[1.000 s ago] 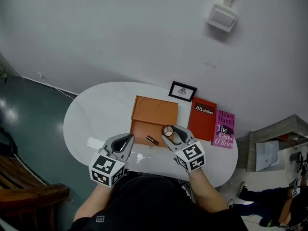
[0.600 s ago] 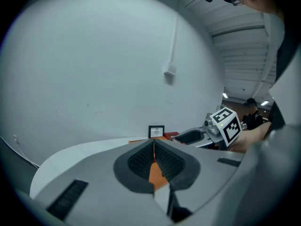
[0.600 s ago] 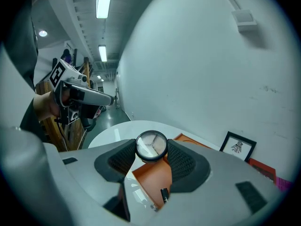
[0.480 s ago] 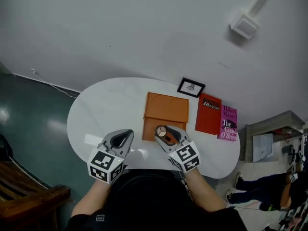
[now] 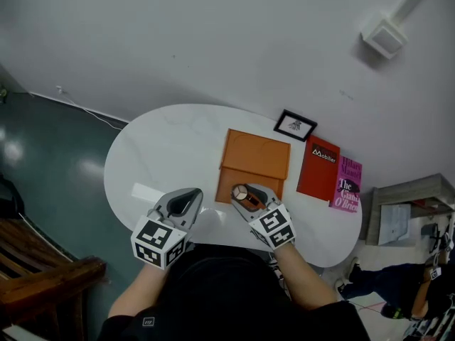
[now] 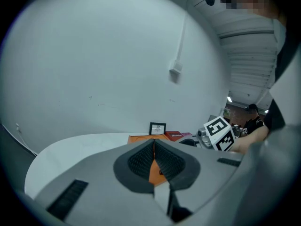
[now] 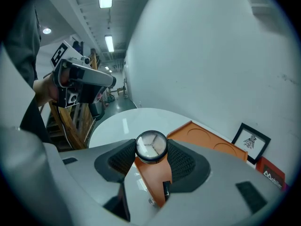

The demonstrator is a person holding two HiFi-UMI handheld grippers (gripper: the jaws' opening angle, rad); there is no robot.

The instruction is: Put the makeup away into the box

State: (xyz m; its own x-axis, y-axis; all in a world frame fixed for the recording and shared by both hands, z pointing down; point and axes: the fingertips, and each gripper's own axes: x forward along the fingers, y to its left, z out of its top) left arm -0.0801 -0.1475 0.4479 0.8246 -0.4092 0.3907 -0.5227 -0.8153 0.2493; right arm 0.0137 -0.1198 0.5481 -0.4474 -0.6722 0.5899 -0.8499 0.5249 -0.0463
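An open orange box (image 5: 257, 155) lies flat on the white oval table (image 5: 160, 148). My right gripper (image 5: 245, 196) hovers over the box's near edge, shut on a round compact (image 7: 151, 146) with a pale clear lid and a dark rim. Under its jaws a small dark lipstick tube (image 7: 165, 190) lies at the near edge of the box (image 7: 207, 141). My left gripper (image 5: 186, 203) hangs over the table's front, left of the box. Its jaws are closed with nothing between them, and orange shows through the slit (image 6: 154, 146).
Beyond the box stands a small black picture frame (image 5: 292, 126). A red book (image 5: 318, 171) and a pink book (image 5: 345, 193) lie to the box's right. A wooden chair (image 5: 35, 275) stands on the floor at the left. A person sits at the far lower right.
The head camera has shifted, so the table sits differently in view. My right gripper with the compact has edged left along the box's front and now covers the lipstick tube.
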